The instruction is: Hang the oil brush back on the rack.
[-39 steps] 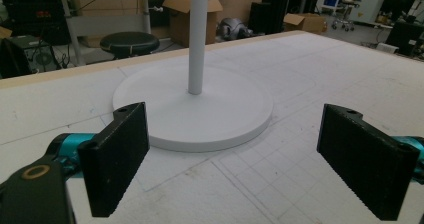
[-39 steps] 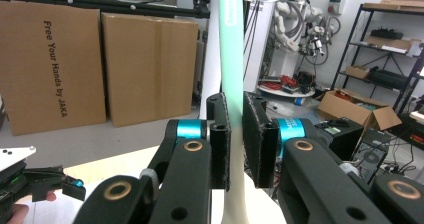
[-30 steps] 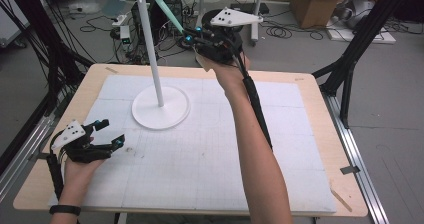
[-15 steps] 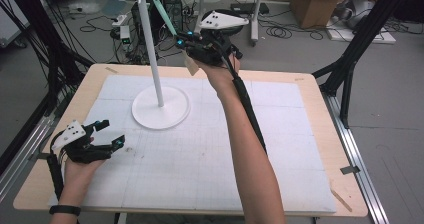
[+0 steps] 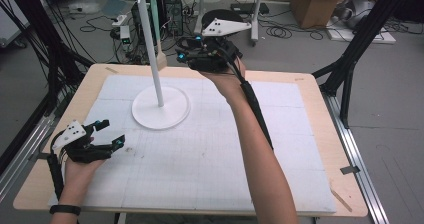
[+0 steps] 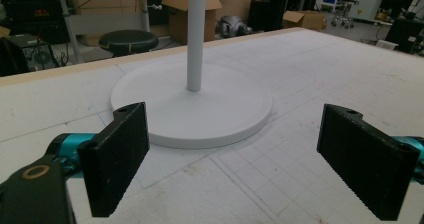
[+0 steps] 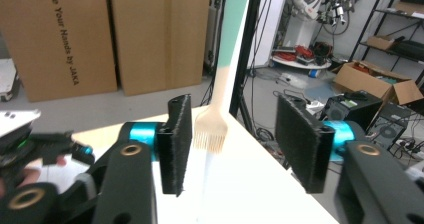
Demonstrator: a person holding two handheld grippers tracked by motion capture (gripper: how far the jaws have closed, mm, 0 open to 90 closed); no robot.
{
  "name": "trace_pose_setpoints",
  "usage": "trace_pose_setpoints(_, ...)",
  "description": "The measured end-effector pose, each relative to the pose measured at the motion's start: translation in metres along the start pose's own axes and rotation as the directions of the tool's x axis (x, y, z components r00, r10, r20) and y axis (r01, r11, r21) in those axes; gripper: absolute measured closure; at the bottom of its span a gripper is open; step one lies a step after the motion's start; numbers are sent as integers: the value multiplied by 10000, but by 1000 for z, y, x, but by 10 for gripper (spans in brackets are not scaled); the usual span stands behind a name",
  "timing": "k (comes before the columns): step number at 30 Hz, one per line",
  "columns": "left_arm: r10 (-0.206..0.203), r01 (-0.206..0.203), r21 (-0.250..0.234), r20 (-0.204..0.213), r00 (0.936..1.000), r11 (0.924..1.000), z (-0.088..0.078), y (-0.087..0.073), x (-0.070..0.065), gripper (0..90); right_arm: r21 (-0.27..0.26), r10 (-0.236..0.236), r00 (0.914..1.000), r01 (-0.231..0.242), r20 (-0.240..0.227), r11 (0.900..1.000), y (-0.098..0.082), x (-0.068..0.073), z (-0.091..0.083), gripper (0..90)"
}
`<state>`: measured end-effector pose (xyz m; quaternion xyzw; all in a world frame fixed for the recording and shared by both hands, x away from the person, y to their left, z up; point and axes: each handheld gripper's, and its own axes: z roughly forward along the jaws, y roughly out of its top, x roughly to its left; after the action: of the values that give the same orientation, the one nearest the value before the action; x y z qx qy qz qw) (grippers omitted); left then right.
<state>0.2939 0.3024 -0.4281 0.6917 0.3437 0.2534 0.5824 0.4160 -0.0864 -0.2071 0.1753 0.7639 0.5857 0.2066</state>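
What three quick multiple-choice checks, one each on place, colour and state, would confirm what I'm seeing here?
1. Where does the white stand rest?
A. on the table's left half
B. at the right edge
C. on the floor

2. What colour is the upper handle of the hanging utensil?
A. red
B. green
C. black

3. How do the right gripper jaws stand?
A. shut on the utensil
B. shut on nothing
C. open, nothing held

Answers:
1 A, since the high view shows its round base left of the table's middle.
2 B, since the right gripper view shows green above the pale wooden head.
3 C, since there is a wide gap between the jaws, with the utensil beyond them.
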Motion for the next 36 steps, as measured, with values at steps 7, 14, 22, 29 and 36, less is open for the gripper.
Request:
trace_pose_setpoints(7, 40, -39, 105, -92, 9999, 9999, -2, -1, 2, 139, 587, -101, 9999, 99, 37, 9982, -27, -4, -41, 335)
trace_pose_setpoints(14, 76, -75, 118, -161, 9998, 9999, -3, 0, 1, 139, 819, 333, 9991, -352, 249, 9960, -61, -11, -88, 271)
trace_pose_setpoints(22, 103, -101, 81, -302, 9995, 9999, -4, 0, 3, 139, 760, 607, 9974, -634, 384, 9951, -100, -12, -136, 242)
trace_pose_setpoints(29, 48, -50, -41, -398, 9992, 10000, -4, 0, 6, 139, 567, 1346, 9888, -1383, 652, 9888, -147, -16, -181, 213)
trace_pose_setpoints(36, 5, -18, -208, -613, 9981, 9998, -2, 1, 12, 139, 523, 1860, 9751, -1934, 1210, 9797, -189, -17, -213, 191)
